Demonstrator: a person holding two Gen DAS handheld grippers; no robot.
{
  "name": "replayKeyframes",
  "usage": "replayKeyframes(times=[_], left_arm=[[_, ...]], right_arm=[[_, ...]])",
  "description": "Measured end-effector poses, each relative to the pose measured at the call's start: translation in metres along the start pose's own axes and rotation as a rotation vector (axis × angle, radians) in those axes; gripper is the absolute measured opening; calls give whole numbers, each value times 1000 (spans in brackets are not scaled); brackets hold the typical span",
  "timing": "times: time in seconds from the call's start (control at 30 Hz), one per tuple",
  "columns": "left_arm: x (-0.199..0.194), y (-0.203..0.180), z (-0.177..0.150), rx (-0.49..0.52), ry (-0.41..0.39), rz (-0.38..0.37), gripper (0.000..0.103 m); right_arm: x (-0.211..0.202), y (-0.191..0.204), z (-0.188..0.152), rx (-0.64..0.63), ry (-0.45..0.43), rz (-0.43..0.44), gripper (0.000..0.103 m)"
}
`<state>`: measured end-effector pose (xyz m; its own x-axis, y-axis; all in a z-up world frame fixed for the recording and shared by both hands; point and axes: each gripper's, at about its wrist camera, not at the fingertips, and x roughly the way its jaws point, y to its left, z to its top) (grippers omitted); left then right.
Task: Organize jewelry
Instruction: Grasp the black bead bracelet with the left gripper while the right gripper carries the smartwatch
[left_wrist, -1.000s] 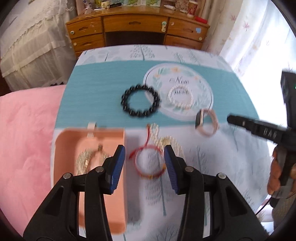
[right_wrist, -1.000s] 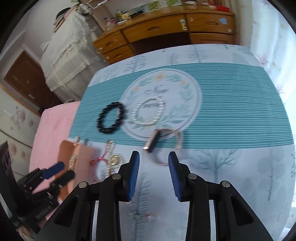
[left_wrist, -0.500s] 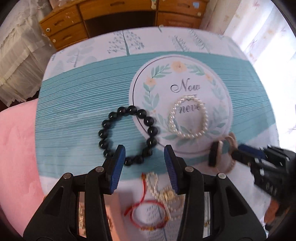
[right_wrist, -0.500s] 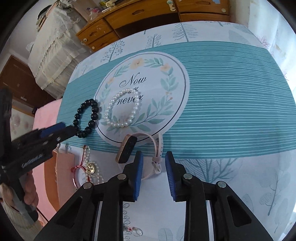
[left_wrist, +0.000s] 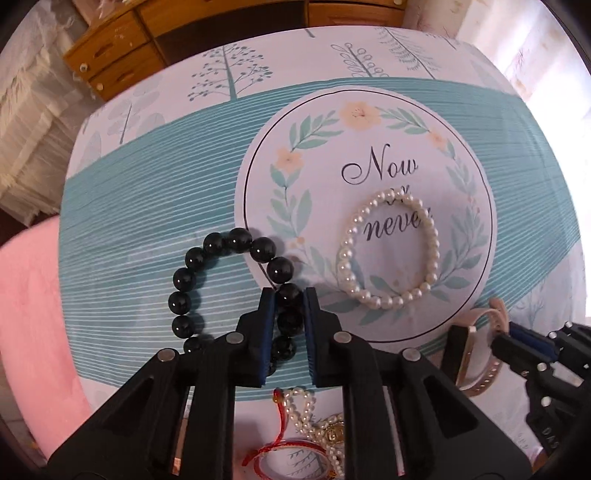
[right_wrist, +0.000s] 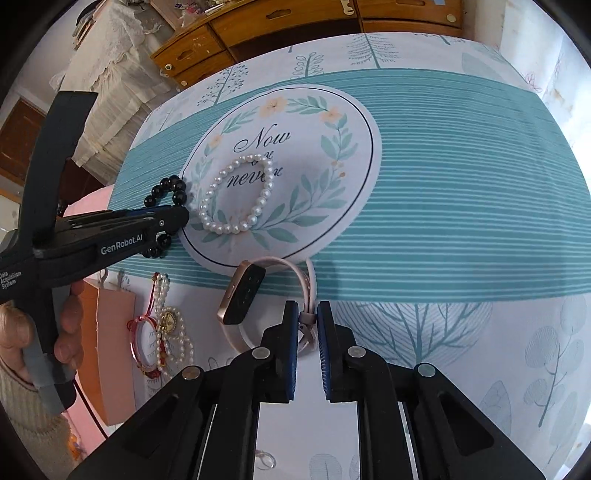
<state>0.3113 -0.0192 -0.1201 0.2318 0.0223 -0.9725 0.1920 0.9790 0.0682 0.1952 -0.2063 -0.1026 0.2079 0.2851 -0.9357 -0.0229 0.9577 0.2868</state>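
Two grabs at once: left hand-held gripper (left_wrist: 289, 295) has just clamped onto the black bead bracelet (left_wrist: 184, 279), right hand-held gripper (right_wrist: 307, 309) pinches the pink watch (right_wrist: 243, 291) strap.

Black left gripper (left_wrist: 289, 295) with blue pads, silver screws, white "GenRobot.AI" lettering; cream ribbed sleeve (right_wrist: 22, 413).

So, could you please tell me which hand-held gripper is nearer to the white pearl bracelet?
Left. The left hand-held gripper grips the black bead bracelet right beside the white pearl bracelet; the right hand-held gripper sits farther away, on the watch strap.
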Motion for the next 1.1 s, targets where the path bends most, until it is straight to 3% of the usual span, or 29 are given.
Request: replayKeyframes(times=[0.13,0.47,0.7,0.9,1.1], left_arm=[[-17,4,-4,-29,-46,-21,12],[-135,28,-40,-94,-286,-117,12],[-217,48,-103,-123,-416,-140,12],[-241,72,-158,-158,-434,-59,12],[-220,95,-214,-231,-376,18,12]], right_arm=[[-9,-4,-4,20,-23,29,10],[-56,7,-24,6,-95,55,10],[-96,39,-41,-56,-147,76,10],[-118,85,-59,-148,-167,107,10],[-120,133,-78,-233,-150,136,10]])
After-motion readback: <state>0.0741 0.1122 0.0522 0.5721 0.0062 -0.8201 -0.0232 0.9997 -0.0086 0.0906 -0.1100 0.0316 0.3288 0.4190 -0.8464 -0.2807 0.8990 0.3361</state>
